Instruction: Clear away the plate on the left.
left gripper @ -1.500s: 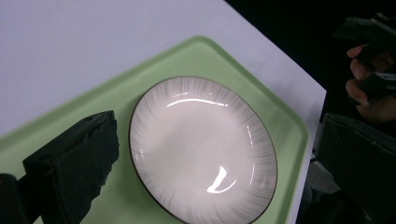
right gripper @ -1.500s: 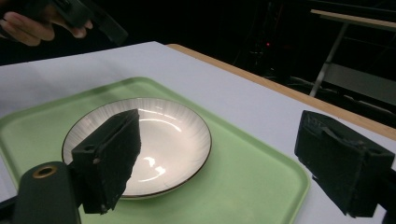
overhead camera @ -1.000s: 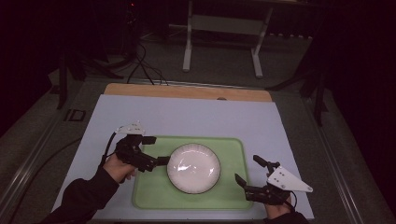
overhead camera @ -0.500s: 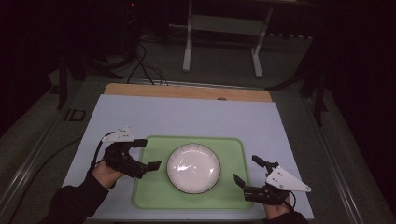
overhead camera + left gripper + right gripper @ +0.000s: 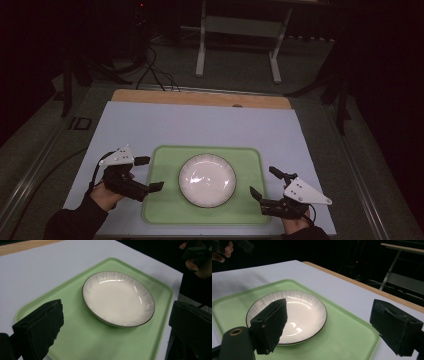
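The left tool (image 5: pixel 149 174) has drawn back from the white bowl (image 5: pixel 207 180) to the green tray's (image 5: pixel 250 210) left edge, jaws spread. The right tool (image 5: pixel 264 182) waits spread too. The bowl sits mid-tray, seemingly just placed.

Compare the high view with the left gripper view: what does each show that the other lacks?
High view alone: the left gripper, open at the tray's left edge, and a metal stand beyond the table. Left gripper view alone: the plate's fine radial ribbing and dark rim. Both: the white plate on the green tray, and the right gripper.
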{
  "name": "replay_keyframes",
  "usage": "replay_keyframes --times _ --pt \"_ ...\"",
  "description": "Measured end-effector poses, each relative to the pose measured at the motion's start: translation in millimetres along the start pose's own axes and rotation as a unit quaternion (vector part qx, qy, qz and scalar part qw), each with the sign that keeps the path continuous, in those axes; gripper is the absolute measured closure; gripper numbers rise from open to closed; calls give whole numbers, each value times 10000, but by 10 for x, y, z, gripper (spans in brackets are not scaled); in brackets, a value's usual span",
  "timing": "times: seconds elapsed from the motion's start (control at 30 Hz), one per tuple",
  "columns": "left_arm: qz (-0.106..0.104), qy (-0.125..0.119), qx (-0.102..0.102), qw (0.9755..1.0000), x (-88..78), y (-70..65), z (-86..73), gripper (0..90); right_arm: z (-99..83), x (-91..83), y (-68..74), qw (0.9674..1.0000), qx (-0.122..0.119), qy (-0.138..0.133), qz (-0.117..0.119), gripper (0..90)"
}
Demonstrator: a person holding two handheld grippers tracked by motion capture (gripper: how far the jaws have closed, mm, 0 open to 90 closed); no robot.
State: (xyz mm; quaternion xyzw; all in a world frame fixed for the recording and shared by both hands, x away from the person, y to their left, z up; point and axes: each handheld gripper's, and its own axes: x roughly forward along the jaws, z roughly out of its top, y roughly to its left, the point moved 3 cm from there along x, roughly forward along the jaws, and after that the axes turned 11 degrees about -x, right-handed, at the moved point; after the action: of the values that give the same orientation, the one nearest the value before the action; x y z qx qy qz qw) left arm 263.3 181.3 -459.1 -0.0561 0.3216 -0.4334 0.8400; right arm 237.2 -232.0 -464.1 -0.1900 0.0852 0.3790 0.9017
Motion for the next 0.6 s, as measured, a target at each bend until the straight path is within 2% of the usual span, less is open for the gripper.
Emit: replay_keyframes --times 0.23,0.43,0.6 --pt "99 -26 2 9999 1 70 -112 0 -5 7 1 10000 4 12 9 143" --pt "46 -121 1 9999 31 97 -224 0 -6 9 3 10000 5 19 11 143" --pt "104 -47 -7 9999 85 139 -325 0 -9 13 5 10000 -5 33 25 142"
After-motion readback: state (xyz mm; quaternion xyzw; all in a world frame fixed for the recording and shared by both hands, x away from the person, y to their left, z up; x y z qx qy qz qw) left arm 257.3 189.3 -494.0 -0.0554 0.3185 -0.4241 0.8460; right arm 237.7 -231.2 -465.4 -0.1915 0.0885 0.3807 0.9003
